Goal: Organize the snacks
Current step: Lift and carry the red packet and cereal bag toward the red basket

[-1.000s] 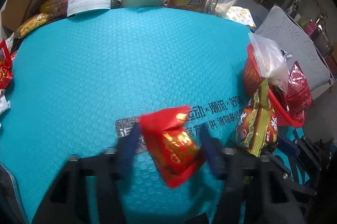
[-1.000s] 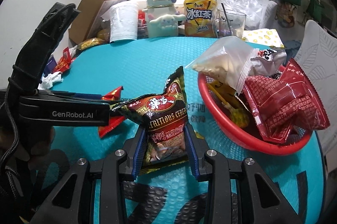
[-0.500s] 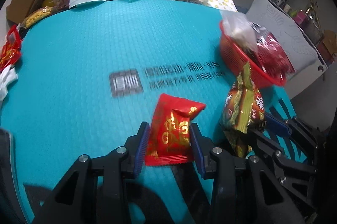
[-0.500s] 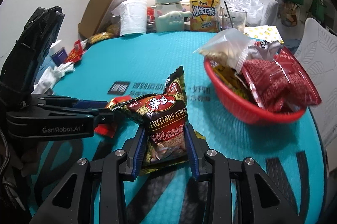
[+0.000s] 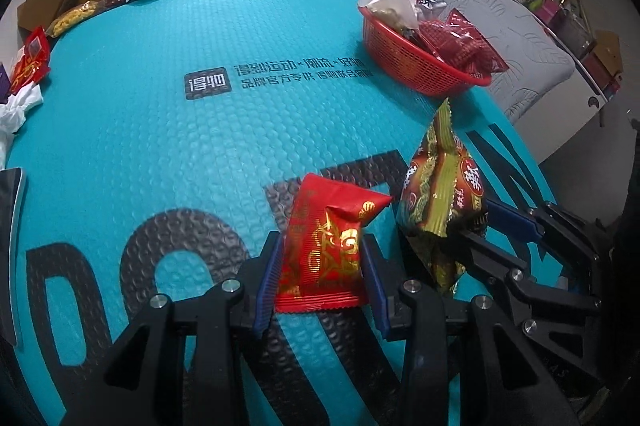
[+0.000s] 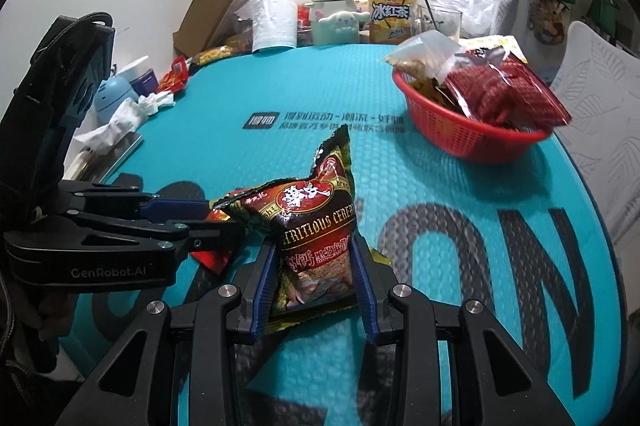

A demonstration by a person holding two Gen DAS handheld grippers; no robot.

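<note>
Red packet [image 5: 324, 250]: we clamp it in the left gripper [image 5: 322, 282], now pulled back, off the mat it seems.
Cereal bag [image 6: 316, 238]: pinched in the right gripper [image 6: 314, 278].
Basket [image 5: 412, 66]: farther off, at one o'clock; both snacks still need carrying there.

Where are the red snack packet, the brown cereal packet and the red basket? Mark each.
red snack packet [image 5: 324, 246], left wrist view, front face.
brown cereal packet [image 6: 316, 226], right wrist view, printed front.
red basket [image 6: 460, 134], right wrist view, outer wall.
</note>
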